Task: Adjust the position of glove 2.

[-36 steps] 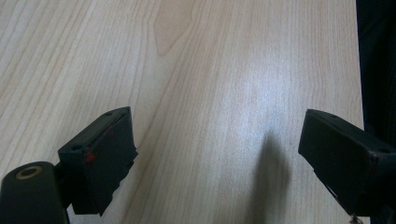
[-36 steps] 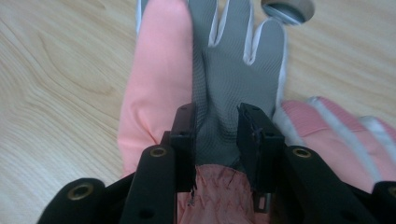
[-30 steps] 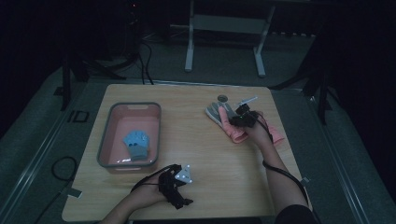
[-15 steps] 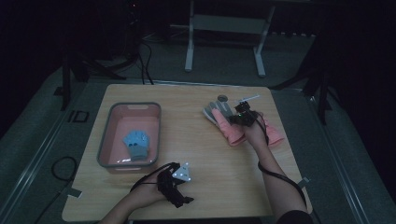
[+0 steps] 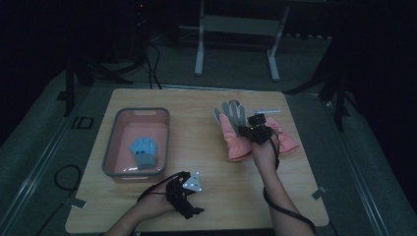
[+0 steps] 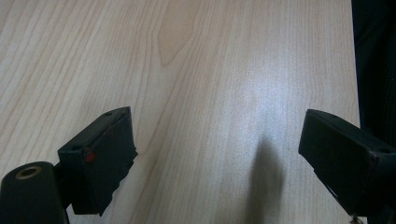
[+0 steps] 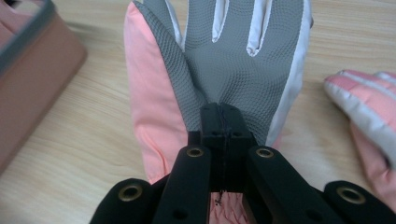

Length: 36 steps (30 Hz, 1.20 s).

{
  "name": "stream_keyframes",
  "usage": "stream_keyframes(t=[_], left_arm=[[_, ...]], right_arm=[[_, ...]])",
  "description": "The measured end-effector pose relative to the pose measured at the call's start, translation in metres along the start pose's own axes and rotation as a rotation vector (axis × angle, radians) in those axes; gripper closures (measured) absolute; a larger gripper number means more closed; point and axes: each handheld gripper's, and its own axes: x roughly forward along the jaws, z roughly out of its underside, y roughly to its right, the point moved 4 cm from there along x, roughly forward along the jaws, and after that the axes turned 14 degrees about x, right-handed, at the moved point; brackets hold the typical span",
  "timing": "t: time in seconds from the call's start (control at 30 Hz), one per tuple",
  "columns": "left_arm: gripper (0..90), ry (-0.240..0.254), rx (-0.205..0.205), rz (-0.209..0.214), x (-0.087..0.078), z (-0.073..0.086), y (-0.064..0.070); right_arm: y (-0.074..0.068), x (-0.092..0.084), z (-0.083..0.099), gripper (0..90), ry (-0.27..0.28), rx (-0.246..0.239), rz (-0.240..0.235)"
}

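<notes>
**Right gripper clamped on the pink glove; left gripper idle**

From the high view I see my right gripper over the far right part of the table, sitting on the pink glove, which lies palm-up with its grey fingers pointing toward the far edge. A second pink glove lies just beside it, nearer the right edge. My left gripper rests close to the near edge, left of centre. The pink bin stands toward the left edge with a small blue glove inside it.

In the left gripper view my jaws stand wide apart over bare wood, with nothing between them.

In the right gripper view my jaws have just been closing and now meet tight, pinching a fold of the pink glove's grey palm at its lower part. The bin's corner sits at the left, and the second glove at the right.
</notes>
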Motion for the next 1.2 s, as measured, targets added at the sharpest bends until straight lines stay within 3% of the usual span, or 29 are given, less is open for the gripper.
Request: stream_keyframes(t=[0.13, 0.2, 0.27, 0.33, 0.57, 0.63, 0.7, 0.87, 0.9, 1.07, 1.2], left_arm=[[10.8, 0.004, 0.01, -0.004, -0.001, -0.001, 0.001], [10.9, 0.014, 0.009, -0.003, 0.0, -0.002, 0.002], [10.9, 0.008, 0.02, -0.001, 0.0, -0.002, 0.003], [10.9, 0.008, 0.02, 0.0, 0.001, -0.002, 0.003], [10.9, 0.011, 0.017, 0.006, 0.002, -0.003, 0.004], [10.9, 0.012, 0.021, 0.014, 0.003, -0.003, 0.005], [10.8, 0.01, 0.016, 0.021, 0.005, -0.002, 0.005], [10.8, -0.002, 0.029, 0.025, 0.006, -0.001, 0.006], [10.8, -0.001, 0.028, 0.027, 0.006, -0.001, 0.006], [10.8, -0.001, 0.024, 0.028, 0.007, 0.0, 0.006], [10.8, -0.002, 0.03, 0.031, 0.007, -0.001, 0.008]], right_arm=[[-0.009, -0.011, 0.016, 90.0, 0.015, 0.037, -0.009], [-0.015, -0.014, 0.026, 90.0, 0.014, 0.04, -0.046], [-0.018, -0.016, 0.037, 90.0, 0.03, 0.047, -0.036], [-0.019, -0.016, 0.046, 90.0, 0.032, 0.078, -0.057], [-0.018, -0.011, 0.065, 90.0, 0.03, 0.11, -0.011], [-0.017, -0.008, 0.07, 89.9, 0.039, 0.106, 0.029], [-0.016, -0.002, 0.075, 89.8, 0.024, 0.118, 0.027], [-0.013, 0.014, 0.084, 88.4, 0.002, 0.106, 0.084], [-0.009, 0.023, 0.089, 87.8, -0.024, 0.105, 0.097], [-0.006, 0.028, 0.092, 86.1, -0.038, 0.115, 0.096], [-0.009, 0.022, 0.087, 75.4, -0.042, 0.101, 0.058]])
